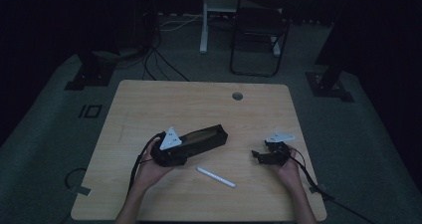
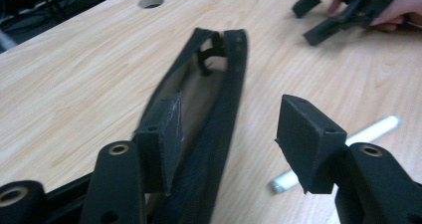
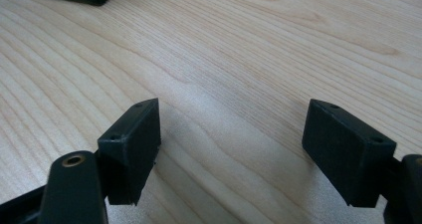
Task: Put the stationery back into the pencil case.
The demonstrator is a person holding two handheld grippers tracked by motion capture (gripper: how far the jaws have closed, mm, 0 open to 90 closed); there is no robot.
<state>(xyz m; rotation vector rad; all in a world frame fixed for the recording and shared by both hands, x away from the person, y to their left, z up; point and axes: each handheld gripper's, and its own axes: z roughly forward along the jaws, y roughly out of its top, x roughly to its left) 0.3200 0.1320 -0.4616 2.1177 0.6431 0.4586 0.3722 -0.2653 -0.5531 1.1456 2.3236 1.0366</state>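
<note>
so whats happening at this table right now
A person sits at a wooden table with a two-jaw gripper in each hand. The left gripper is at the near end of a long black pouch that lies open; one jaw sits inside the opening, the other stands apart outside, so the jaws look open with nothing pinched. A white pen lies on the table beside the pouch. The right gripper rests off to the side, jaws open over bare wood.

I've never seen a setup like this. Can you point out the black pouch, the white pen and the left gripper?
black pouch (image 2: 219,99): left gripper view, its mesh side wall.
white pen (image 1: 216,177): high view, mid-barrel.
left gripper (image 2: 226,139): left gripper view, between its fingertips.
</note>
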